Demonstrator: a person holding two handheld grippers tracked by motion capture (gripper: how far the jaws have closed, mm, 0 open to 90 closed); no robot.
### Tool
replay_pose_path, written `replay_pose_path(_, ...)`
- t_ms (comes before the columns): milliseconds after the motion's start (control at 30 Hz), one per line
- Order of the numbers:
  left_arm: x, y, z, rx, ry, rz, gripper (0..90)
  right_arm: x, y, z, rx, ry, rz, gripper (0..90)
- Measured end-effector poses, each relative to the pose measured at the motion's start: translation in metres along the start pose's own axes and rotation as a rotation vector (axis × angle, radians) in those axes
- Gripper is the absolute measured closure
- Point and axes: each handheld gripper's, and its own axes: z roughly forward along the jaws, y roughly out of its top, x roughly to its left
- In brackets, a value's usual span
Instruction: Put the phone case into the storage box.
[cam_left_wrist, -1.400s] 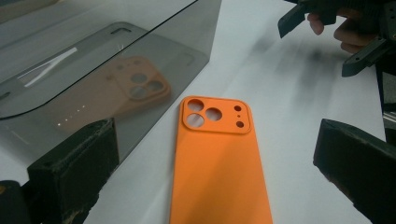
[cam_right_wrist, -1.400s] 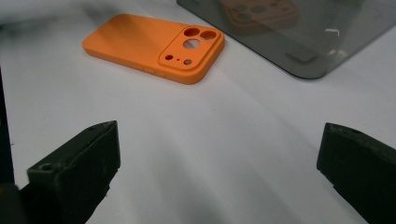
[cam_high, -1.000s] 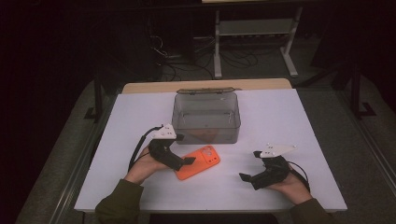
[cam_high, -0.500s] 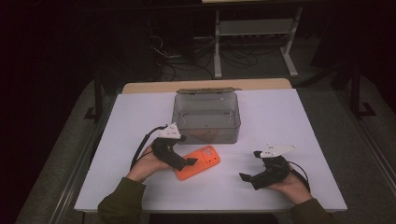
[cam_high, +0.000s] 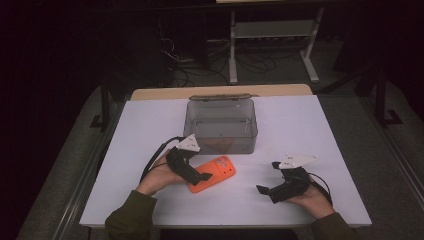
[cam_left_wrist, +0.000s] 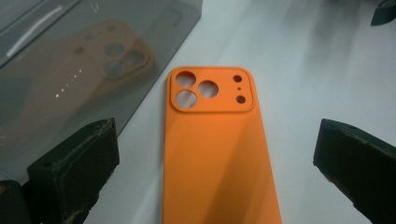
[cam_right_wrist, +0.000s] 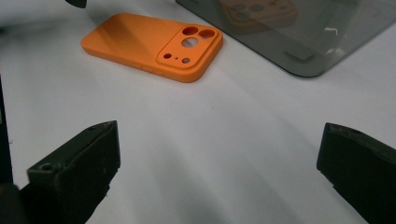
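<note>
Two hand-held grippers are over a white table (cam_high: 150, 130), one in each of the person's hands. An orange phone case (cam_high: 214, 173) lies flat on the table surface, back side up, with its camera-cutout end nearest a smoky transparent box (cam_high: 221, 124) that stands just behind it — near, apart from the box wall as far as the left gripper view shows.

Left gripper (cam_high: 201, 176): held low at the near-left end of the case. In the left gripper view its jaws stand spread wide, one on each side of the case (cam_left_wrist: 217, 154), neither touching it. The box wall (cam_left_wrist: 70, 60) at the left of that view carries a dull reflection of the case.

Right gripper (cam_high: 267, 192): held well to the right of the case, low over bare table, grey three-cornered plate on top. In the right gripper view its jaws are likewise spread wide with nothing between them — the case (cam_right_wrist: 152, 45) lies farther off, the box (cam_right_wrist: 299, 32) beyond it.

The box appears open-topped; whether it contains anything cannot be determined.
</note>
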Motion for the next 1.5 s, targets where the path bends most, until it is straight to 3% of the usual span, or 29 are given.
replay_pose_path(400,0.004,0.008,0.006,0.113,-0.016,0.002,0.0,0.0,0.0,-0.001,-0.003,-0.004,0.003,0.0)
replay_pose_path(767,0.005,0.015,0.0,0.133,-0.017,0.011,0.0,-0.001,0.0,-0.001,-0.003,-0.002,0.003,0.0)
replay_pose_path(1167,0.004,0.018,0.005,0.221,-0.031,-0.006,0.0,0.0,0.001,-0.001,-0.004,-0.003,0.0,0.0)
replay_pose_path(1500,0.0,0.015,0.017,0.272,-0.031,0.023,0.0,0.0,0.0,-0.001,-0.001,-0.001,0.001,0.0)
